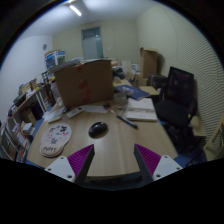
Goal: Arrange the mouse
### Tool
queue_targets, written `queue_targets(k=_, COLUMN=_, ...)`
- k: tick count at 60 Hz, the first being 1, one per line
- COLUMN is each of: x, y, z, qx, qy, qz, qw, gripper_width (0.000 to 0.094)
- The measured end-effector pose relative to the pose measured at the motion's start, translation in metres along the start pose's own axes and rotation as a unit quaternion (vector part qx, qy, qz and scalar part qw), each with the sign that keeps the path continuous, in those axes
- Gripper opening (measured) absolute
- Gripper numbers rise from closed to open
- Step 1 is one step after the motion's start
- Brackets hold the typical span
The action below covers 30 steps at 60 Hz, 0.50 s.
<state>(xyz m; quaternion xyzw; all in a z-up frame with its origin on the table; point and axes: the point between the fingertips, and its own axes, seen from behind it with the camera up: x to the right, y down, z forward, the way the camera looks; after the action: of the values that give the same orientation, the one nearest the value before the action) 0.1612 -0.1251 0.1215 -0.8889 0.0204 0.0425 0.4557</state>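
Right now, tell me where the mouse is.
The mouse sits on the wooden desk, just ahead of the open fingers, between the round mouse pad and the notebook.

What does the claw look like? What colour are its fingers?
The claw has two pale, wedge-shaped fingers. Each finger bears a bright magenta pad on its inner face. No cables, markings or sleeve are in view.

Office: desk (110,150), swivel chair (180,95), cardboard box (85,82).
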Motion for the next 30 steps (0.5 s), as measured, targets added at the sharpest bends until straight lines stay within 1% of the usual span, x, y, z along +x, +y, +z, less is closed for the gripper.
queue_targets(k=1, x=-0.042, y=0.003, z=0.002, qx=-0.002, qy=0.001, qz=-0.002, qw=1.0, gripper_width=0.082)
queue_targets(k=3, x=-0.061, y=0.006, z=0.015, qx=-0.006, qy=-0.006, qz=-0.006, qw=1.0, gripper_width=0.0821)
queue_targets(k=5, x=-0.026, y=0.011, z=0.034, qx=-0.01, qy=-0.021, qz=-0.011, qw=1.0, gripper_width=0.0821)
queue_targets(k=6, x=-0.054, y=0.011, z=0.039, qx=-0.012, qy=-0.022, qz=-0.014, qw=1.0, gripper_width=0.0819)
queue_targets(k=14, x=-0.102, y=0.027, z=0.104, qx=-0.033, qy=-0.058, qz=-0.043, qw=0.997, gripper_width=0.0825)
queue_targets(k=21, x=-0.105, y=0.04, z=0.158, qx=-0.055, qy=-0.061, qz=-0.064, qw=0.995, gripper_width=0.0836)
queue_targets(k=25, x=-0.111, y=0.046, z=0.181, qx=-0.064, qy=-0.075, qz=-0.056, qw=0.994, gripper_width=0.0825)
queue_targets(k=26, x=-0.11, y=0.046, z=0.187, qx=-0.069, qy=-0.077, qz=-0.053, qw=0.993, gripper_width=0.0846)
queue_targets(k=27, x=-0.111, y=0.041, z=0.191, qx=-0.058, qy=-0.076, qz=-0.055, qw=0.994, gripper_width=0.0857)
queue_targets(k=28, x=-0.112, y=0.037, z=0.195, qx=-0.049, qy=-0.076, qz=-0.06, qw=0.994, gripper_width=0.0819)
queue_targets(k=30, x=-0.111, y=0.035, z=0.203, qx=-0.051, qy=-0.074, qz=-0.068, qw=0.994, gripper_width=0.0834)
